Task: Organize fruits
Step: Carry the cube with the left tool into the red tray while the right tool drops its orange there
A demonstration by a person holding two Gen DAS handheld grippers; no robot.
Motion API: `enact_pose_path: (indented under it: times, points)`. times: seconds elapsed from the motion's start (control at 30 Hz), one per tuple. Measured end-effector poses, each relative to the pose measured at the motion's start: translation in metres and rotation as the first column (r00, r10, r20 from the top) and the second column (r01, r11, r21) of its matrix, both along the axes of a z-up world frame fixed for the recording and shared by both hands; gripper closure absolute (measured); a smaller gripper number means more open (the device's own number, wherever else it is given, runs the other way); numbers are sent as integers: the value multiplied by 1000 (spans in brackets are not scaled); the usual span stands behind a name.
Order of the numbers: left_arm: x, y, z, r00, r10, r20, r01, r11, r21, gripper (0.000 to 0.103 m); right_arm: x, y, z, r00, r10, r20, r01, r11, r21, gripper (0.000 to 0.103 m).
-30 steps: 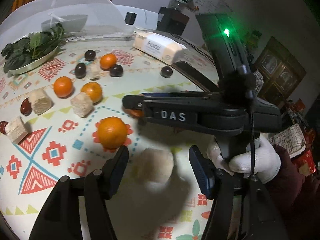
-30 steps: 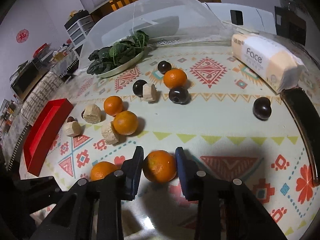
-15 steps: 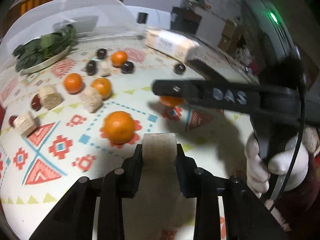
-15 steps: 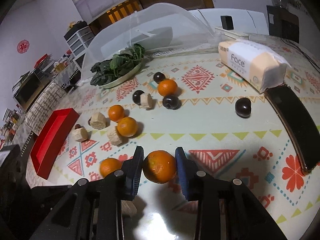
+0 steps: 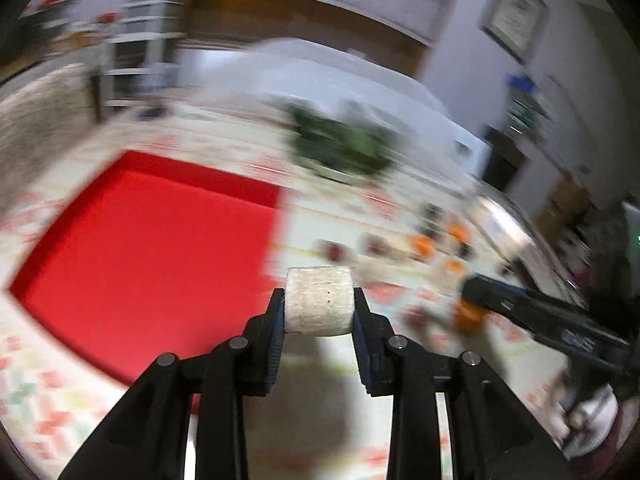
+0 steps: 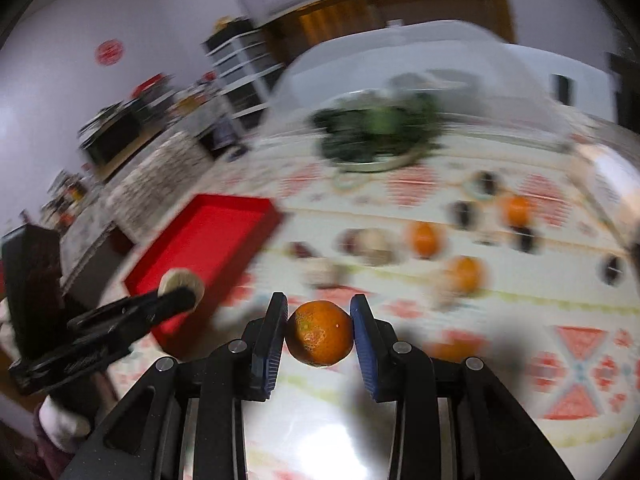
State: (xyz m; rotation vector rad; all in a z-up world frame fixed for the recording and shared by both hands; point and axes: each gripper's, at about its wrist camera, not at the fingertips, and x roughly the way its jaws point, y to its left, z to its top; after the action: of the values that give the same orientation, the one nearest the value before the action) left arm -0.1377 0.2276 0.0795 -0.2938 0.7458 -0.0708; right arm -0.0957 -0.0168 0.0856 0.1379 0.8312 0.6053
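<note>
My left gripper (image 5: 319, 305) is shut on a pale cylindrical fruit chunk (image 5: 319, 300) and holds it above the table, just right of a red tray (image 5: 152, 256). My right gripper (image 6: 319, 330) is shut on an orange (image 6: 320, 333), lifted above the patterned tablecloth. In the right wrist view the left gripper (image 6: 182, 292) with its chunk (image 6: 180, 280) hangs over the red tray's (image 6: 216, 232) near corner. The right gripper (image 5: 476, 300) shows at the right of the left wrist view. Both views are motion-blurred.
Several oranges (image 6: 425, 238), dark plums (image 6: 612, 268) and pale chunks (image 6: 376, 246) lie scattered on the tablecloth. A plate of leafy greens (image 6: 376, 132) sits under a clear dome cover (image 6: 400, 64) at the back.
Both grippers have swung left toward the red tray, each carrying its fruit. The left gripper, open around the chunk a second ago, closed on it and lifted it.
</note>
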Motion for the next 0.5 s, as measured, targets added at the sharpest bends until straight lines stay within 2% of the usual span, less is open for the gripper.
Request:
enact_pose_path:
  times: [0.1,0.23,0.33,0.5]
  points:
    - [-7,45,-3,993,117,-11,-117,993,21,73,1,55,0,996,93,-9,-92,995,22,68]
    - [-11,94,-12,975,220,-32,-219,976,15,73,0,130,-4,980,197,-15,-197,980,29,68]
    - [-9,122,-24,967,250,-57,-250,968,0,73,-1,173,-14,968,250,-29,-250,968,13,68]
    - [-2,135,-35,963,257,-81,-259,966,-15,73,0,219,-37,958,282,-57,-285,958,-40,68]
